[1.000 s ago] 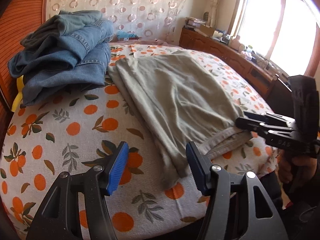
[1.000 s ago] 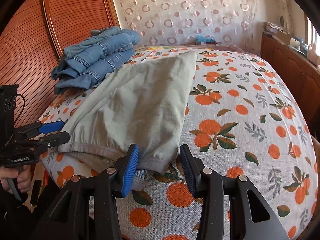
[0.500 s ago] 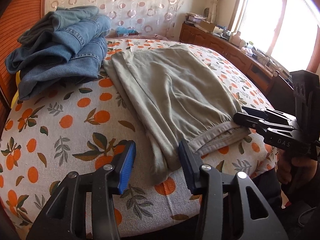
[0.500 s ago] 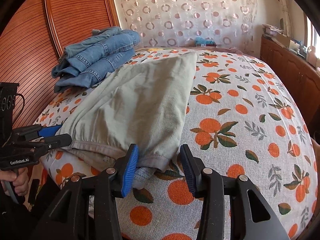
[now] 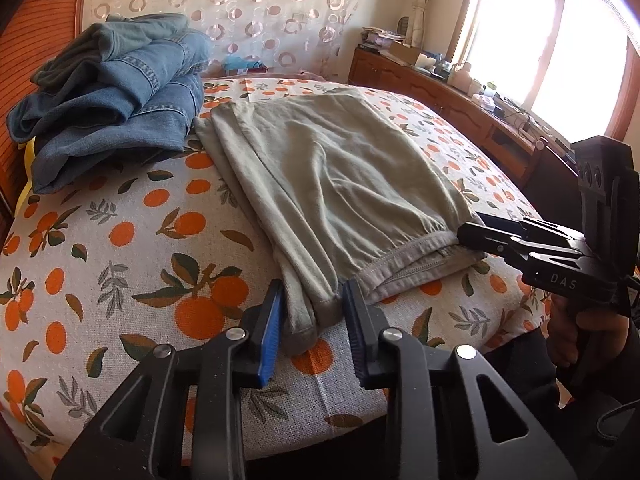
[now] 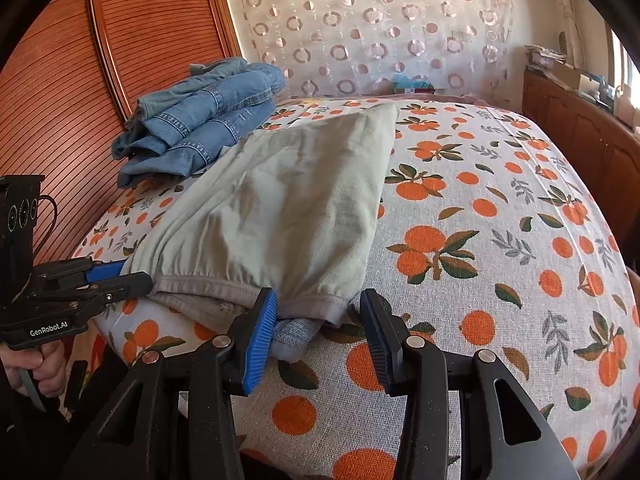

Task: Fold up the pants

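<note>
Grey-green pants point(image 5: 332, 184) flat on bed point(image 5: 120, 248). Left tongs point(image 5: 314, 320) closing around near corner, not yet pinching; right tongs point(image 6: 318, 330) spread around other corner.

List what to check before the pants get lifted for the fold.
1. Left gripper holding its near corner of the pants: cannot tell. The jaws have just been closing with cloth between them, but a firm hold is not visible.
2. Right gripper clamped on the other corner: not ok. It is open and the cloth touches one pad only.
3. Pants lying flat: ok.
4. Jeans clear of the pants: cannot tell. They crowd the far edge.
</note>
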The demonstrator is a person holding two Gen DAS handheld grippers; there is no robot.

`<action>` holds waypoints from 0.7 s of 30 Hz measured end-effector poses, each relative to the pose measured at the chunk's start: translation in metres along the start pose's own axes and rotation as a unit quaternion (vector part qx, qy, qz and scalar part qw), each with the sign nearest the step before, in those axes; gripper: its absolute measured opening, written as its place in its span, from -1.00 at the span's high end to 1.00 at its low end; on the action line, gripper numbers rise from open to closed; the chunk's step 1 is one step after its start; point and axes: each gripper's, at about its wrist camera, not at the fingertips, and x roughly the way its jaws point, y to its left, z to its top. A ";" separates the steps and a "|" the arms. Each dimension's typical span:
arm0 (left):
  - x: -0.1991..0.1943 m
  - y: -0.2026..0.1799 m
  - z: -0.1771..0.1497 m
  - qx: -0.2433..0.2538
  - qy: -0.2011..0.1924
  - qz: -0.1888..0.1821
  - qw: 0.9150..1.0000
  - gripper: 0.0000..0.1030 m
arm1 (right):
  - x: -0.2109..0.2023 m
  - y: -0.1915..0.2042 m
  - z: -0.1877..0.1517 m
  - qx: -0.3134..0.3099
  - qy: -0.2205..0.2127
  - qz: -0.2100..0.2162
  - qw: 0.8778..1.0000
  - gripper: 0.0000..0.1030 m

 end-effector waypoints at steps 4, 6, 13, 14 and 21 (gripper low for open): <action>0.000 -0.002 -0.001 0.003 -0.002 0.001 1.000 0.40 | 0.000 0.001 -0.001 -0.001 0.000 0.000 1.000 0.13; 0.000 -0.002 -0.001 0.003 -0.003 0.001 1.000 0.42 | 0.000 0.003 -0.001 -0.002 -0.001 -0.002 1.000 0.13; -0.001 -0.003 -0.002 0.005 -0.007 0.001 1.000 0.49 | 0.001 0.007 -0.003 -0.011 -0.003 -0.007 1.000 0.38; -0.001 -0.004 -0.002 0.006 -0.008 -0.001 1.000 0.53 | 0.001 0.008 -0.003 -0.015 -0.003 -0.007 1.000 0.51; -0.005 -0.006 -0.003 0.009 -0.007 -0.006 1.000 0.74 | -0.004 0.007 -0.005 -0.021 0.001 -0.003 1.000 0.85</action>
